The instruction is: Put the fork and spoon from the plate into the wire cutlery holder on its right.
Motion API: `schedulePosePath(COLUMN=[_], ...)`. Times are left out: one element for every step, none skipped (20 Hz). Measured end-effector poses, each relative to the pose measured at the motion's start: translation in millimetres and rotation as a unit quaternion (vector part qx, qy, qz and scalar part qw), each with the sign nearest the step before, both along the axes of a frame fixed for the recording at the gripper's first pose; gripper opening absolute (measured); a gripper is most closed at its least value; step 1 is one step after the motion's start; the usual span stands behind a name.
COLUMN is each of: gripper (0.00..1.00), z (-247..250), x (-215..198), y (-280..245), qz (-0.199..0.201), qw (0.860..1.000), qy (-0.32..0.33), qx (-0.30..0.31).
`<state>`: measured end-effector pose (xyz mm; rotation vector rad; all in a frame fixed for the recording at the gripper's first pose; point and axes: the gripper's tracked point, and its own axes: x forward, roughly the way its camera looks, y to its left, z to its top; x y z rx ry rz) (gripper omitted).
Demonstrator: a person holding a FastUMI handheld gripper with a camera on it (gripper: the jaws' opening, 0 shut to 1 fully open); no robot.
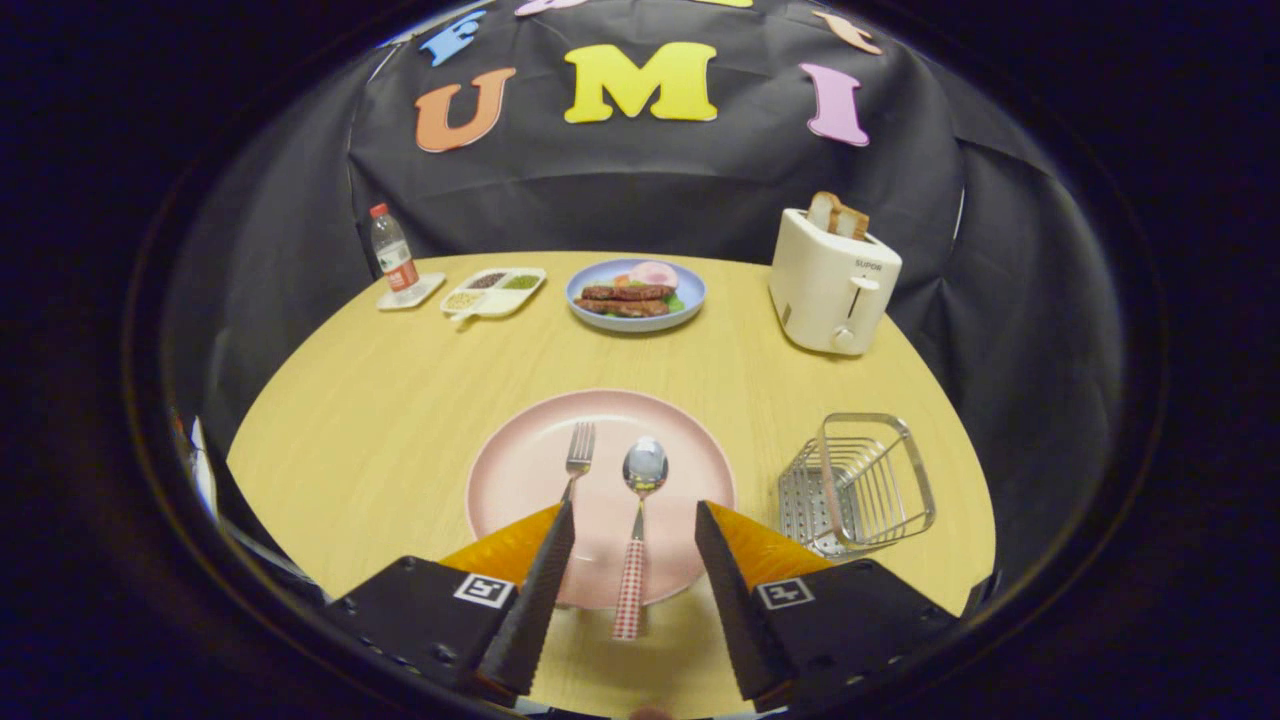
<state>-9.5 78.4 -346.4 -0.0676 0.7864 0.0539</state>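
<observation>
Gripper (635, 515) held low over the near edge of a light wooden table (400, 400), jaws spread wide, gripping nothing. Pink plate (520, 470) just ahead of the fingers, its near rim lying between them. Spoon (640, 520) on the plate between the two fingers, bowl pointing away, checked red-and-white handle reaching back over the plate's near rim toward the gripper. Fork (579, 455) just beside the spoon on its left, tines pointing away, handle hidden behind the left finger. Wire cutlery holder (860, 485) standing on the table to the right of the plate, apart from it, beyond the right finger, nothing visible inside. Farther back on the table: white toaster (830, 285) with bread slices sticking up from the slots, blue plate of food (636, 292) in the middle, divided white dish (495, 291) left of that, and a water bottle (393, 252) with a red cap standing on a small white coaster at the far left.
</observation>
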Motion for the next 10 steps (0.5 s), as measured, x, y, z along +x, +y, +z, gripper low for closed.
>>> schedulePosePath(gripper=[0.69,0.66,0.66,0.66,0.66,0.66,0.58,0.50,0.42,0.42], z=[-7,-14,-20,-26,-32,-41,-40,-43,-49,-52], x=[1,2,2,4,4,6,5,4,3,2], y=[0,1,2,3,3,2,-1,-1,-2,-3], qz=[-0.003,-0.004,-0.005,-0.002,0.000,-0.001,-0.005,-0.009,-0.012,-0.014], qw=[1.000,1.000,1.000,0.999,0.999,0.999,0.999,0.998,0.998,0.997], qy=[0.008,0.019,0.025,0.031,0.037,0.044,0.047,0.056,0.063,0.071], qx=[-0.001,-0.001,-0.002,-0.007,-0.011,-0.019,-0.022,-0.020,-0.021,-0.020])
